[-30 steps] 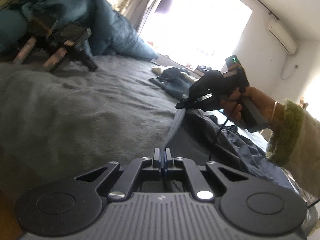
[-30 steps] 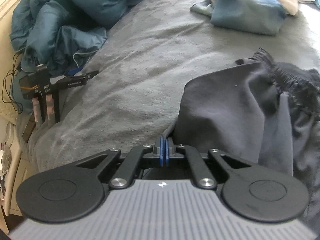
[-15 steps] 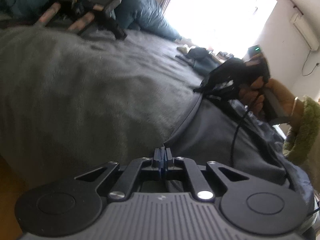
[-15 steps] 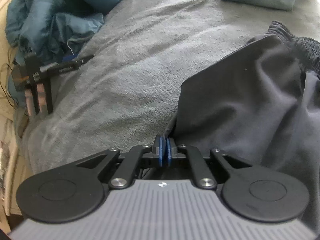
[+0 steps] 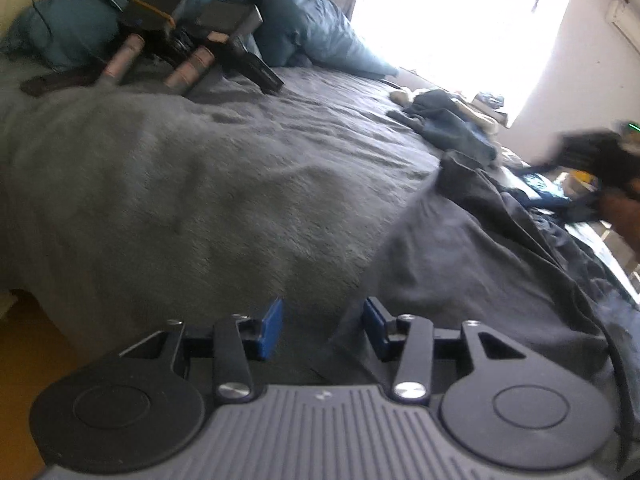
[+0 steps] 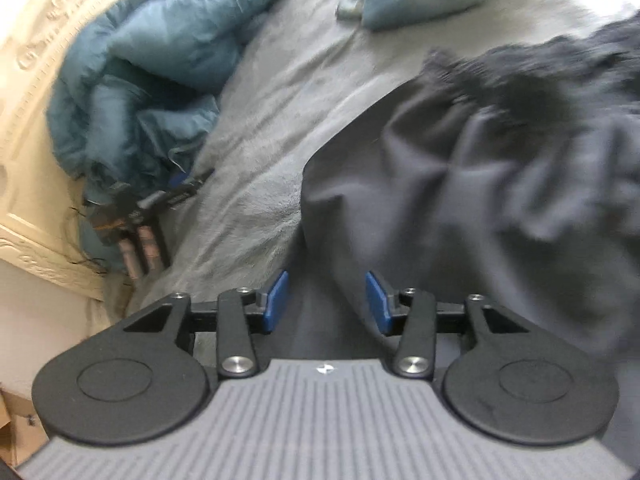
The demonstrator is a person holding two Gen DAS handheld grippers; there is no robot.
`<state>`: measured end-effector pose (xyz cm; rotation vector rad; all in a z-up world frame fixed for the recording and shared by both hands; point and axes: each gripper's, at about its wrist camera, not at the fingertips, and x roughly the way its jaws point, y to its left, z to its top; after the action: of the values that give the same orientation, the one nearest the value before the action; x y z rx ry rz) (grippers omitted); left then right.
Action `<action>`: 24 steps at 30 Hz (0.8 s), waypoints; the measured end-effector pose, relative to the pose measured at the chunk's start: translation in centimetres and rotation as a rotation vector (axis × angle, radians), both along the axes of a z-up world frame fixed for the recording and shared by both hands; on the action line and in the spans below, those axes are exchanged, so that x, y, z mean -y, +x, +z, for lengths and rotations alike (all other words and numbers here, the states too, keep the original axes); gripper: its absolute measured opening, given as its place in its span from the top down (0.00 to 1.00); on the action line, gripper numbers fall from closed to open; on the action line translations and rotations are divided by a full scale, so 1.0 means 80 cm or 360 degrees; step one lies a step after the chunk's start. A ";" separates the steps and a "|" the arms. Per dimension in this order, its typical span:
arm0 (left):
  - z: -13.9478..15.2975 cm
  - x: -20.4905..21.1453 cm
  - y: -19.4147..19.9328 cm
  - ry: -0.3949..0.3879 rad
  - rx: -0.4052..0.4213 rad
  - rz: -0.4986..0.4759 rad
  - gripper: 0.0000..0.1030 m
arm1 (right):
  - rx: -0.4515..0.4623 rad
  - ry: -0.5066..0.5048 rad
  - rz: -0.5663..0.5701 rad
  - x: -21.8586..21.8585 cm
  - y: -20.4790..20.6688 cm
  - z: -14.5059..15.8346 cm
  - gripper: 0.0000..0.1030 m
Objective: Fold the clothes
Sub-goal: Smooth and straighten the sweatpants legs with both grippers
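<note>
Dark grey shorts [image 5: 472, 256] lie spread on the grey blanket [image 5: 180, 184], their elastic waistband [image 6: 452, 68] at the far end in the right wrist view. My left gripper [image 5: 322, 328] hovers over the near hem corner. Its jaws are opening; the blue pads [image 5: 270, 326] stand apart from the cloth lying under the gap. My right gripper [image 6: 326, 302] is over the shorts [image 6: 460, 184] near their left edge. Its jaws are opening too, pads [image 6: 276, 300] clear of the fabric. The hand holding the right gripper [image 5: 588, 156] shows blurred at the far right of the left wrist view.
A teal duvet [image 6: 132, 80] is bunched at the headboard. A spare pair of grippers [image 5: 188, 52] rests beside it on the blanket. A small heap of blue clothes [image 5: 452, 124] lies near the bright window [image 5: 460, 20]. Wooden floor [image 5: 24, 344] shows past the bed's near edge.
Both grippers were shut on the shorts' edge, holding it stretched between them; now both have let go and stand open. The shorts lie flat, and the right gripper has swung away sideways.
</note>
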<state>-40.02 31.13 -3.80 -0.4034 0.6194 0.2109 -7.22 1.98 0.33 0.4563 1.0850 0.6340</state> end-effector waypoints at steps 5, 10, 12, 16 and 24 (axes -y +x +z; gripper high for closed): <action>0.043 0.021 0.004 0.0125 0.0092 -0.0036 0.54 | 0.0158 -0.0004 -0.0102 0.134 -0.074 0.028 0.55; 0.082 0.084 0.036 0.0152 0.0180 -0.0321 0.50 | 0.0331 -0.0188 -0.0384 0.282 -0.146 0.044 0.53; 0.090 0.122 0.052 0.0153 0.0189 -0.0471 0.50 | 0.0326 -0.0217 -0.0509 0.336 -0.171 0.038 0.53; 0.096 0.210 0.077 0.0144 0.0204 -0.0777 0.49 | 0.0272 -0.0227 -0.0738 0.421 -0.215 0.013 0.53; 0.055 0.370 0.069 0.0146 0.0162 -0.1253 0.49 | 0.0191 -0.0102 -0.0913 0.499 -0.279 -0.043 0.53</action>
<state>-34.50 1.54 0.56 -0.0602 0.6239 -0.5283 -29.51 -37.92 -3.07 0.6324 0.8037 0.1170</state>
